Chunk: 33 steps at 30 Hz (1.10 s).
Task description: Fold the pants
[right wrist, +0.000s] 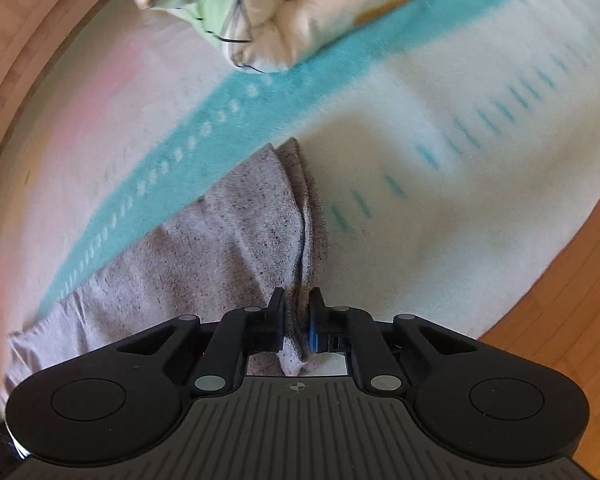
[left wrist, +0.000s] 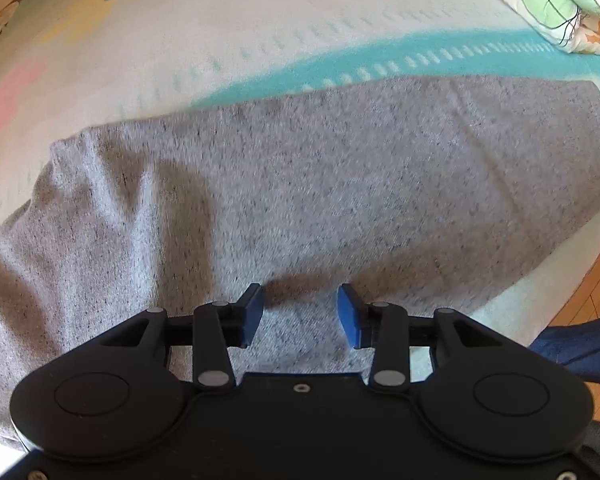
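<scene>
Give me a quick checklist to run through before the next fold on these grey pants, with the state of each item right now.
1. Right tool gripping fabric: ok, its jaws are pinched on a bunched edge of the grey pants.
2. Left tool gripping fabric: not ok, it is open over the pants, nothing between its pads.
3. Pants spread flat: not ok, there are ridges and wrinkles at the left end in the left wrist view.
4. Room to fold on the blanket: ok, bare blanket beside the pants.
5. Rolled quilt clear of the pants: ok, it lies apart.
6. Far end aligned: cannot tell.
</scene>
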{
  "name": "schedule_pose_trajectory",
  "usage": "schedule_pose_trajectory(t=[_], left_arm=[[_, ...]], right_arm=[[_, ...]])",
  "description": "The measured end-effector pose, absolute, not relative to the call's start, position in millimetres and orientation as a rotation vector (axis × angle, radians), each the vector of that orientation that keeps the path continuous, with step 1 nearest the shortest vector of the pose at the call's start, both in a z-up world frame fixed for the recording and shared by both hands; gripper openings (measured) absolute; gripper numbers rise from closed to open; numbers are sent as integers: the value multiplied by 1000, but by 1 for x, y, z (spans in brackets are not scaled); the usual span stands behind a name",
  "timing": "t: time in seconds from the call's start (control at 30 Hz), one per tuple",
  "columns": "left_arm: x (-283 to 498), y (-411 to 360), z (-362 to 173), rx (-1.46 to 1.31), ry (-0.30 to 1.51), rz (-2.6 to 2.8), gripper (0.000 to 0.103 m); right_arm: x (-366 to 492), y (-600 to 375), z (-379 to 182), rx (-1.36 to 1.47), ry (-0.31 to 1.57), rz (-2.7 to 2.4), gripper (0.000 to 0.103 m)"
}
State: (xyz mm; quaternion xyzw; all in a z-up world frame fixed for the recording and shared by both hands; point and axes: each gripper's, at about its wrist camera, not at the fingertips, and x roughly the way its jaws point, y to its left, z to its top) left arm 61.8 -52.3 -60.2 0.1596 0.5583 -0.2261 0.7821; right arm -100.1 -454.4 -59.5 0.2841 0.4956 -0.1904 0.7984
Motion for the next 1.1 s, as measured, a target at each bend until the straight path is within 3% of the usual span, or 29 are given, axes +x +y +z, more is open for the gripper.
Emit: schedule_pose_trajectory(t=[0.27, 0.6, 0.87, 1.1], left_arm=[[88, -114, -28, 272, 1137, -481, 49], [129, -198, -71, 265, 1186, -407, 49], [128, -214, -70, 281, 1118, -352, 48], [62, -181, -63, 300, 1145, -446, 49]], right_arm=[[-90, -437, -16, 574, 906, -302, 11], [-98, -434, 0, 565, 814, -239, 11], [-96, -428, 6, 562, 774, -195, 11], [-92, -421, 11, 543, 756, -175, 11]])
